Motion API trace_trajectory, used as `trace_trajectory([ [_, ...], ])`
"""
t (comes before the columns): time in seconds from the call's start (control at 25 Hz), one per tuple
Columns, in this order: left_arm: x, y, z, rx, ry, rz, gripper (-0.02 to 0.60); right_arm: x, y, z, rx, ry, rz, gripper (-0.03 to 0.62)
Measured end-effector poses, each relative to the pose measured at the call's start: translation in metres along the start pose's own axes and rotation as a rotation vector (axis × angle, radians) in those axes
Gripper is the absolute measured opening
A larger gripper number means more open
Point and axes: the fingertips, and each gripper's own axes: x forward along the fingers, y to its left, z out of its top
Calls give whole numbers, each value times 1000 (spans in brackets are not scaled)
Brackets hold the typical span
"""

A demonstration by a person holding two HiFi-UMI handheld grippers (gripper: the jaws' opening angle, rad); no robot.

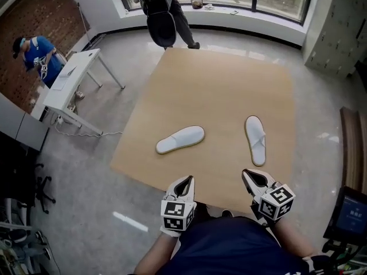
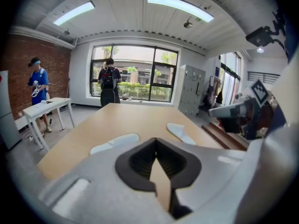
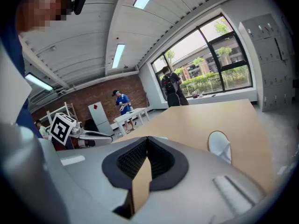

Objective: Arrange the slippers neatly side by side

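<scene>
**Mia:** When you look down from the head view, where are the slippers?

**Ben:** Both lie flat on the big tan bench (image 1: 218, 79). One white slipper (image 1: 180, 139) is near the near edge, closer to the bench's left edge. It lies slanted, almost sideways. The other slipper (image 1: 256, 140) is closer to the right edge. It points from the near edge toward the far edge.

**Mia:** Are they side by side?

**Ben:** No. They are well apart and they point different ways.

**Mia:** What are the grippers doing?

**Ben:** The left hand-held gripper (image 1: 190, 179) is over the near edge, just in front of the slanted slipper. It is not touching it. Its jaws are pressed together at the tips, with nothing in them. The left gripper view shows that too (image 2: 156, 140).

**Mia:** And the other one?

**Ben:** The right hand-held gripper (image 1: 245, 173) is also at the near edge, near the end of the other slipper, but apart from it. Its tips meet too, and it holds nothing (image 3: 147, 138).

**Mia:** Is anyone else there?

**Ben:** Yes. A person in blue (image 1: 39, 59) stands by a white desk (image 1: 69, 82), off past the left edge. Someone with a backpack (image 1: 161, 7) stands past the far edge, by the window.
</scene>
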Motion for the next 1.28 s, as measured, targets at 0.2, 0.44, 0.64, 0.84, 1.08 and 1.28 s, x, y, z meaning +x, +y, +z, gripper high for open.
trace_trajectory([
  [0.2, 36, 18, 18, 65, 49, -115, 3, 25, -13, 21, 33, -34, -105, 6],
  [0.44, 85, 23, 27, 172, 108, -230, 3, 15, -59, 30, 90, -60, -275, 6],
  [0.64, 123, 44, 10, 350, 142, -298, 5, 10, -88, 14, 73, -20, -395, 6],
  [0.84, 160, 57, -20, 640, 224, -313, 5, -1, -147, -23, 9, 101, -471, 6],
  [1.08, 192, 77, -59, 943, 344, -401, 5, 23, -217, -45, -168, 239, -496, 6],
  [1.28, 211, 80, -70, 1047, 393, -443, 5, 58, -250, -58, -345, 332, -448, 6],
])
